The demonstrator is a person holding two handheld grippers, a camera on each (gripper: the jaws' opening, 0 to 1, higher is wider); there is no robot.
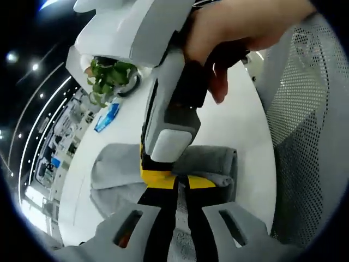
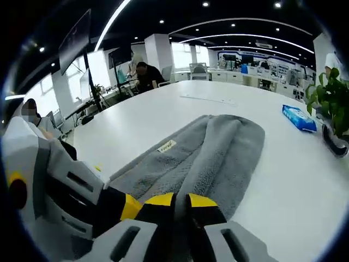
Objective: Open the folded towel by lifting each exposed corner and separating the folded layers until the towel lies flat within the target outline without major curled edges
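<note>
Both my hand-held grippers, left (image 1: 180,188) and right (image 2: 181,203), look clenched on the towel (image 2: 207,153). It is bunched, not flat; most unfolding remains.

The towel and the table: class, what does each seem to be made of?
Towel: grey looped cloth, probably terry or microfibre; its surface looks fuzzy and it folds softly. Table: a smooth white hard top, perhaps laminate; faint sheen, no visible grain.
</note>
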